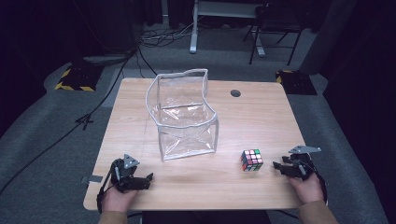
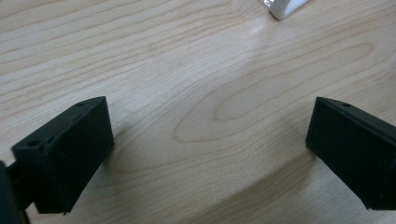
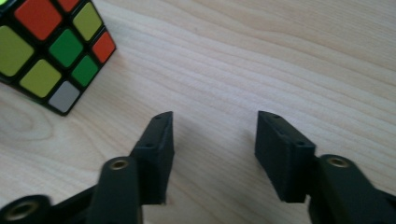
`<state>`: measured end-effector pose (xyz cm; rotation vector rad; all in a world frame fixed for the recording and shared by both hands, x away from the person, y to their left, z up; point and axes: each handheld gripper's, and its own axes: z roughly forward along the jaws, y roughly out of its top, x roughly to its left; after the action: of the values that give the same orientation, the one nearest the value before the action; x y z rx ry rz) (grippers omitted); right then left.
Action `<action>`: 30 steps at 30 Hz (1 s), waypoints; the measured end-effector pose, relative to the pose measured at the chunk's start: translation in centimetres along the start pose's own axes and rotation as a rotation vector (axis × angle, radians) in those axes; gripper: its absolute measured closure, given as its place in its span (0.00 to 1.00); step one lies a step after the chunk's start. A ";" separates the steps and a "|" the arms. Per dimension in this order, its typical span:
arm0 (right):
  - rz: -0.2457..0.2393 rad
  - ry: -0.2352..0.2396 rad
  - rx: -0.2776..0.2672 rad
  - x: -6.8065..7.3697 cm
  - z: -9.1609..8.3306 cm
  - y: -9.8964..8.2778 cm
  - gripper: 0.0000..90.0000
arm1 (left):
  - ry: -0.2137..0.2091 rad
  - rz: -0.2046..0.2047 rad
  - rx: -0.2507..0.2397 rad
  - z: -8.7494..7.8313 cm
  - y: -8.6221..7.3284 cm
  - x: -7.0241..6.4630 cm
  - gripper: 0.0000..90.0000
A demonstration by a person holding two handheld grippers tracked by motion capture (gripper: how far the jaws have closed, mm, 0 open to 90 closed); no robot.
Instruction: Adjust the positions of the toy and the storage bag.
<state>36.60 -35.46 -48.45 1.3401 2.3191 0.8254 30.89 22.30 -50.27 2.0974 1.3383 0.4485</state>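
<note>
A clear plastic bag (image 1: 184, 114) with a white trim stands open at the middle of the wooden table (image 1: 261, 116). A scrambled puzzle cube (image 1: 251, 160) sits right of it near the front; its coloured face (image 3: 51, 51) fills the upper left of the right gripper view. My right gripper (image 1: 279, 168) rests on the table just right of the cube, jaws apart with bare wood between them (image 3: 215, 135). My left gripper (image 1: 147, 179) lies at the front left, jaws wide apart over bare wood (image 2: 210, 135). A white corner of the bag trim (image 2: 285, 7) lies ahead of it.
A round cable hole (image 1: 236, 93) is in the table's far right part. Beyond the table stand a desk leg (image 1: 194, 28) and a black chair (image 1: 275, 28) on grey carpet, with cables (image 1: 116, 79) trailing at the left.
</note>
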 end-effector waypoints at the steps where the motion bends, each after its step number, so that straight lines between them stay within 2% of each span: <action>1: -0.010 -0.004 0.008 0.3 -0.1 0.1 0.56 | 0.011 -0.006 -0.006 -0.2 0.0 0.2 0.07; 4: -0.016 -0.003 -0.018 0.8 -0.6 0.3 0.58 | 0.003 -0.019 -0.012 -0.5 0.0 0.5 0.12; 5: -0.026 0.006 -0.052 1.1 -1.3 0.7 0.59 | -0.026 -0.036 -0.022 -0.8 0.1 0.7 0.21; 6: -0.026 0.006 -0.052 1.1 -1.3 0.7 0.59 | -0.026 -0.036 -0.022 -0.8 0.1 0.7 0.22; 7: -0.031 0.019 -0.094 1.6 -2.3 1.4 0.61 | -0.036 -0.048 -0.032 -1.0 0.2 0.8 0.25; 9: -0.037 0.026 -0.109 1.8 -2.7 1.7 0.61 | -0.041 -0.050 -0.064 -1.6 0.5 0.5 0.28; 12: -0.050 0.088 -0.158 3.2 -3.9 3.4 0.61 | -0.037 -0.051 -0.112 -2.3 1.2 -0.1 0.32; 13: -0.065 0.095 -0.165 3.5 -4.1 3.8 0.61 | -0.031 -0.044 -0.124 -2.5 1.5 -0.3 0.34; 14: -0.092 0.113 -0.174 4.5 -4.3 4.7 0.62 | -0.026 -0.030 -0.135 -2.7 1.9 -0.7 0.37; 16: -0.107 0.120 -0.179 5.0 -4.4 5.2 0.62 | -0.025 -0.029 -0.142 -2.9 2.1 -0.9 0.41; 17: -0.132 0.136 -0.181 5.9 -4.3 6.1 0.63 | -0.021 -0.019 -0.147 -3.2 2.5 -1.1 0.42; 23: -0.169 0.202 -0.178 8.5 -3.3 8.7 0.65 | -0.078 -0.044 -0.207 -3.8 3.6 -1.6 0.54; 24: -0.169 0.202 -0.178 8.5 -3.3 8.7 0.65 | -0.078 -0.044 -0.207 -3.8 3.6 -1.6 0.56; 26: -0.206 0.221 -0.175 9.9 -2.7 10.0 0.66 | -0.088 -0.027 -0.236 -4.1 4.3 -2.0 0.58; 28: -0.216 0.225 -0.171 10.4 -2.4 10.3 0.66 | -0.089 -0.016 -0.242 -4.1 4.6 -2.2 0.63; 30: -0.249 0.234 -0.160 11.6 -1.4 11.5 0.69 | -0.101 -0.010 -0.256 -3.7 5.3 -2.3 0.66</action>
<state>37.76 -21.41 -40.16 0.9071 2.4670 1.1065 31.44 19.72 -43.91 1.8768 1.1679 0.4763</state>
